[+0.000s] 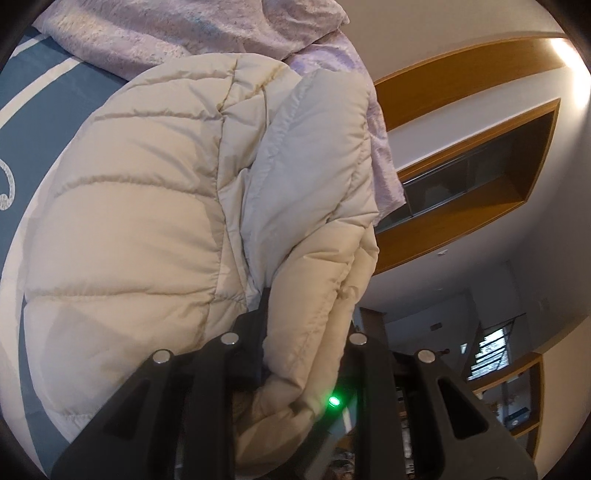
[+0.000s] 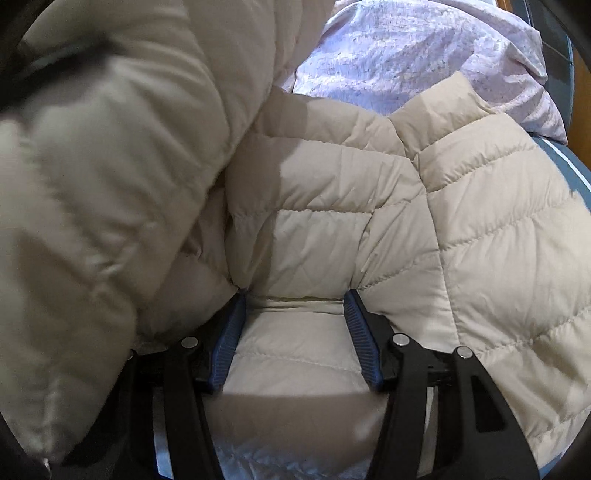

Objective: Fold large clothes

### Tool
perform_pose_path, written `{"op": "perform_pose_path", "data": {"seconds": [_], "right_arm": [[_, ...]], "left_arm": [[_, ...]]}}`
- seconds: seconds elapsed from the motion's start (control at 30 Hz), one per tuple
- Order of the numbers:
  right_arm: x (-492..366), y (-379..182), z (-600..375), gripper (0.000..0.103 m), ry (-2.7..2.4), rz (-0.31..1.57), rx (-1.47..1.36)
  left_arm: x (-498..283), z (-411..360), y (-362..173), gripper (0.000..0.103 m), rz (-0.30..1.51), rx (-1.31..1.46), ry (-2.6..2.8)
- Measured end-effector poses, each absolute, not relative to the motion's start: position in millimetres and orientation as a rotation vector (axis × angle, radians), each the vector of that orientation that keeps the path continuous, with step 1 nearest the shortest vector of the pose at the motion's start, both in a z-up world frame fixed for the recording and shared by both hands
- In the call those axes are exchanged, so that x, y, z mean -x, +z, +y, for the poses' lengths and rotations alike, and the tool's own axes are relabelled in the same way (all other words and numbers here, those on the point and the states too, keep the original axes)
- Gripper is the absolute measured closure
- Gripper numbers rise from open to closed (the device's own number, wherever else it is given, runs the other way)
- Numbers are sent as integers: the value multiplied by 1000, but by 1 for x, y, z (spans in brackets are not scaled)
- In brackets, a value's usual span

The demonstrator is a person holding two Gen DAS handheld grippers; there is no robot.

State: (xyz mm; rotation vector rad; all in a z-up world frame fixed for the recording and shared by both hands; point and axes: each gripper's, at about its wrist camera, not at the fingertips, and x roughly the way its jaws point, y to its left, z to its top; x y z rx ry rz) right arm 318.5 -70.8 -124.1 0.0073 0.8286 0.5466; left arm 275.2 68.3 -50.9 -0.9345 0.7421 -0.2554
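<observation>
While the left gripper [image 1: 295, 332] pinches a thick fold of the cream puffer jacket [image 1: 147, 229], its jaws are drawn in tight on the padding, and only one dark finger shows against the fabric, the other buried behind the bunched edge at about 1 o'clock from it. From that grip the jacket spreads away toward 10 and 11 o'clock, its quilted back lying across the blue bedspread [image 1: 33, 147] with white stripes. Beyond the jacket, at 12 o'clock, a lilac patterned duvet [image 1: 192, 33] is heaped, touching the jacket's far edge. Off at 2 o'clock, wooden wall shelves [image 1: 461, 140] run along a pale wall. The right gripper [image 2: 295, 295] stands wide open, its blue ribbed pads [image 2: 360, 339] pressed down into the jacket [image 2: 480, 240] on either side of one quilted panel, not closed on it. At 9 to 11 o'clock a lifted, blurred part of the jacket hangs close to the lens. Farther off at 1 o'clock lies the lilac duvet [image 2: 406, 48].
</observation>
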Motion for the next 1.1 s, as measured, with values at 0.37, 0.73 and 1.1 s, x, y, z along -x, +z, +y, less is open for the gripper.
{"op": "perform_pose_path", "data": {"seconds": [0.37, 0.73, 1.1], "right_arm": [[-298, -113, -117, 46, 553, 785, 25], [-288, -102, -175, 46, 478, 745, 28], [-290, -104, -215, 46, 404, 729, 18]], "left_arm": [[-289, 41, -62, 80, 816, 847, -200], [-305, 10, -75, 80, 885, 716, -105], [-325, -6, -83, 80, 914, 677, -71]]}}
